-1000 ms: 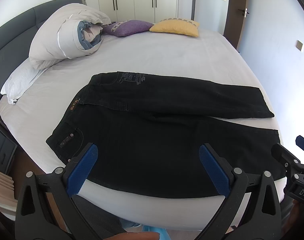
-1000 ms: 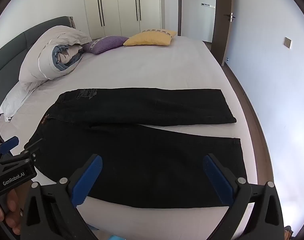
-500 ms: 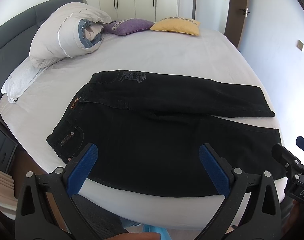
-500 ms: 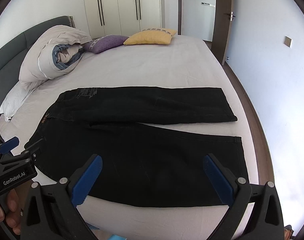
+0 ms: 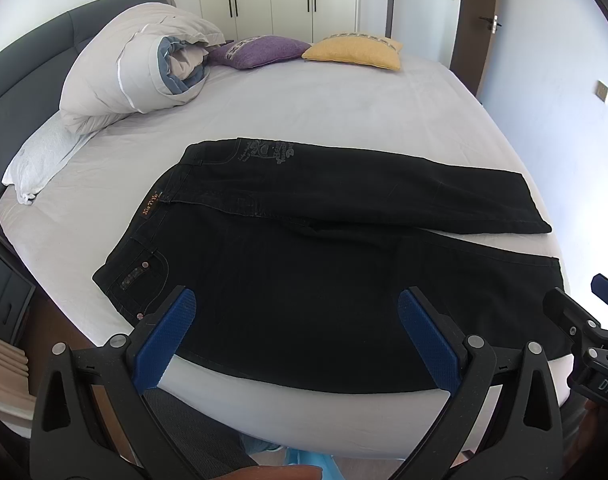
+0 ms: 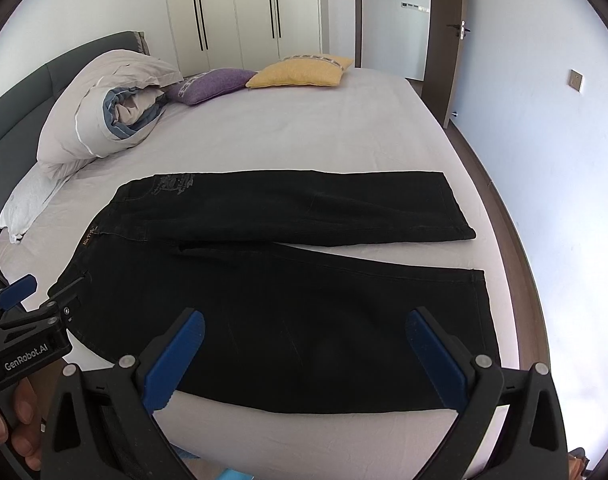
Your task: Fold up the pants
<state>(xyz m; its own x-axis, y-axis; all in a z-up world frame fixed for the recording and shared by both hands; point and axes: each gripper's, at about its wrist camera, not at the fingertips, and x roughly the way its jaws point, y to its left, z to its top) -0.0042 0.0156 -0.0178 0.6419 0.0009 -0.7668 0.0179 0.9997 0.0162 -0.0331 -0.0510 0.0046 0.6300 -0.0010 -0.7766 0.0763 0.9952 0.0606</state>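
Note:
Black jeans (image 5: 311, 280) lie flat on the white bed (image 5: 323, 108), waistband to the left, both legs running right and slightly spread; they also show in the right wrist view (image 6: 288, 292). My left gripper (image 5: 300, 328) is open and empty, held above the near edge of the near leg, toward the waist end. My right gripper (image 6: 304, 352) is open and empty above the near leg, toward the hem end. Each gripper shows at the edge of the other's view: the right one (image 5: 583, 328) and the left one (image 6: 32, 312).
A rolled duvet and pillow (image 5: 136, 68) lie at the bed's far left by the grey headboard (image 5: 28, 64). A purple cushion (image 5: 264, 50) and a yellow cushion (image 5: 355, 50) sit at the far edge. Wardrobe doors (image 6: 240, 12) and a door stand behind. The bed's near edge (image 5: 304, 412) runs under both grippers.
Both grippers have edged slightly back and up from the bed; the jeans appear a little farther up in the views. The jeans have not moved.

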